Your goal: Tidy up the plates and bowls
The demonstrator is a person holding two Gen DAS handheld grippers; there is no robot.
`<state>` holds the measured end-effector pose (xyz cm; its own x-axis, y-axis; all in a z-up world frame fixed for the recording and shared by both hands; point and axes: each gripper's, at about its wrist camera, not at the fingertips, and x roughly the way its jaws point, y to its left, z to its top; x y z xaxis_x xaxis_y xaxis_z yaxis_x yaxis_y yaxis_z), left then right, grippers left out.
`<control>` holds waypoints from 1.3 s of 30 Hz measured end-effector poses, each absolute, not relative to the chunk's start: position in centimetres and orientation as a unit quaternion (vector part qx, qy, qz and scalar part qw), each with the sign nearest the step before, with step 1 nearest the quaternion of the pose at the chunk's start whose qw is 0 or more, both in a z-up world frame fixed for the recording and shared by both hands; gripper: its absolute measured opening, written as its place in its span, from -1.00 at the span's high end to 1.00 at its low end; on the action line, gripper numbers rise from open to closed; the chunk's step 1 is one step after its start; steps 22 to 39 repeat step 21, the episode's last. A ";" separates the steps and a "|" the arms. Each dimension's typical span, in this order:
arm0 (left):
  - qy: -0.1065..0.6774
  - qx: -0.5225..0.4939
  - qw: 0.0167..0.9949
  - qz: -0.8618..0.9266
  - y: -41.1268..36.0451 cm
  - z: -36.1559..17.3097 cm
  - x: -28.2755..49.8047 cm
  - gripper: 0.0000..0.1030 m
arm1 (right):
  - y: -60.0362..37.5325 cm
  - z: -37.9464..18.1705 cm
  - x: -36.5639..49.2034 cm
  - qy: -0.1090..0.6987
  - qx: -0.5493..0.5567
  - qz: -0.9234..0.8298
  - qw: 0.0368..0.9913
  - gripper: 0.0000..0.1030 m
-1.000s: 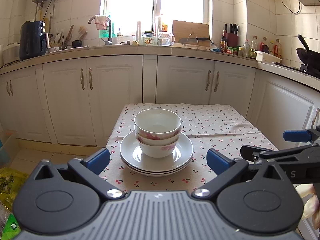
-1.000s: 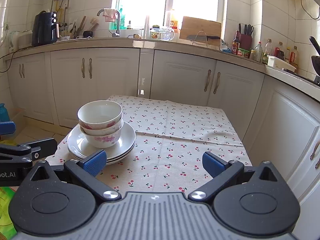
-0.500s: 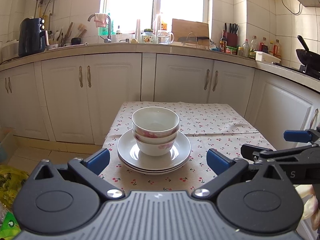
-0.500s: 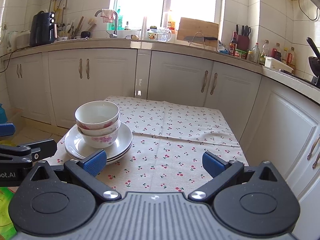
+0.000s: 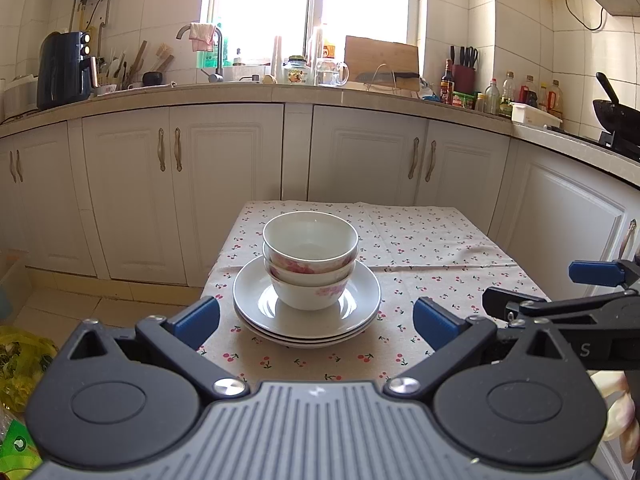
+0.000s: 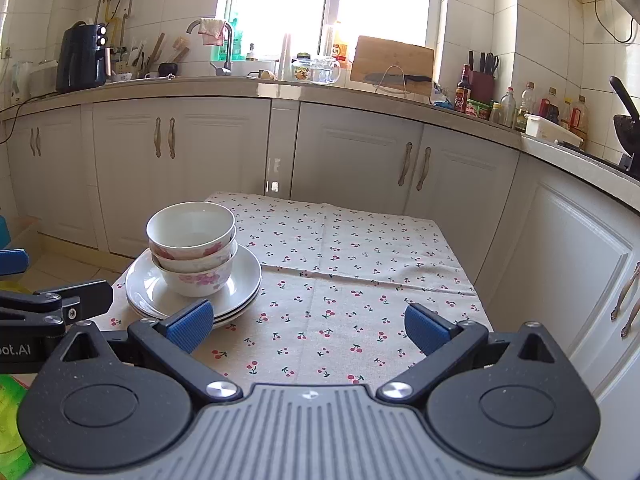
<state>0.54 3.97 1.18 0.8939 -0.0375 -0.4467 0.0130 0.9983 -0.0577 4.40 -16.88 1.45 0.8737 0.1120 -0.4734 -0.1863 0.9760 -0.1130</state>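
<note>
While both grippers hang back from the table edge, nothing is held. Left gripper (image 5: 316, 318): jaws spread wide, blue pads empty, pointed straight at the stack. Right gripper (image 6: 306, 328): jaws equally wide, empty, aimed at bare cloth to the right of the stack.

Task items sit as 1 pile on the cherry-print tablecloth (image 5: 420, 240), toward the near-left part of the table:
- stacked bowls (image 5: 310, 258): white with pink floral print, nested upright. I count 3 rims, but the lower seams are hard to separate at this angle, so could be 2.
- stacked plates (image 5: 306, 306): white, 3 edges visible, lying flat, bowls centred on the top one.

Why it looks this way, my read: nesting bowls on the plates gives 1 compact, stable footprint, and the pile stays clear of the table edge so it can't get knocked off. Jaws stand wide because neither tool has anything to grip and both are well apart from the crockery.

Judgement on progress: stacking looks done, or close to it. No loose plate or bowl is visible anywhere else on the cloth in either view.

Risk if anyone touches it again: the top bowl rides high, so a sideways nudge would shift the nest on the glazed plate.
</note>
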 end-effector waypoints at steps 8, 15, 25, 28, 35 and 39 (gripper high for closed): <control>0.230 -0.028 0.973 -0.013 4.0 1.1 0.5 -0.98 | -16.9 1.5 4.4 0.239 -0.078 0.075 0.965 -1.00; 0.230 -0.029 0.973 -0.013 4.0 1.1 0.5 -0.98 | -16.9 1.5 4.4 0.239 -0.077 0.075 0.965 -1.00; 0.231 -0.028 0.973 -0.014 3.8 1.1 0.6 -0.98 | -16.9 1.5 4.4 0.239 -0.077 0.072 0.965 -1.00; 0.231 -0.028 0.973 -0.014 3.8 1.1 0.6 -0.98 | -16.9 1.5 4.4 0.239 -0.077 0.072 0.965 -1.00; 0.231 -0.028 0.973 -0.014 3.8 1.1 0.6 -0.98 | -16.9 1.5 4.4 0.239 -0.077 0.072 0.965 -1.00; 0.231 -0.028 0.973 -0.014 3.8 1.1 0.6 -0.98 | -16.9 1.5 4.4 0.239 -0.077 0.072 0.965 -1.00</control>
